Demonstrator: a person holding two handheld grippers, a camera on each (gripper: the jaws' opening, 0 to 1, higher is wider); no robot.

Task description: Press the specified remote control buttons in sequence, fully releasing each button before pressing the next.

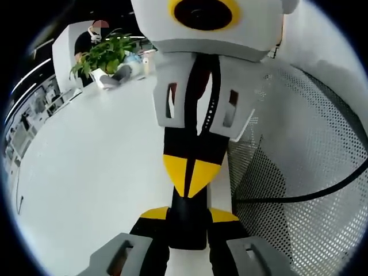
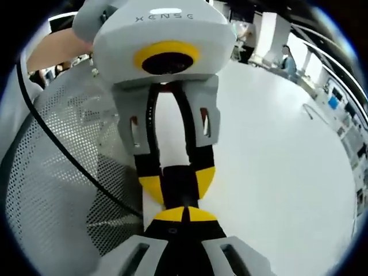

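Observation:
A slim black object, apparently the remote control point(image 1: 187, 230), is seen end-on between the yellow-tipped jaws of my left gripper point(image 1: 188, 215), which is shut on it. My right gripper point(image 1: 190, 178) comes in from above, nose to nose with the left one, jaws shut, its yellow tips touching the remote's far end. In the right gripper view my right gripper point(image 2: 184, 214) rises from the bottom with its tips together against the remote point(image 2: 181, 192). The left gripper point(image 2: 179, 183) clamps the remote from both sides. The buttons are hidden.
Both grippers hover over a white table point(image 1: 98, 172). A white perforated mesh panel point(image 1: 305, 144) stands beside them, with a black cable point(image 1: 322, 190) across it. A potted plant point(image 1: 103, 54) sits at the far edge. A person point(image 2: 286, 57) stands in the background.

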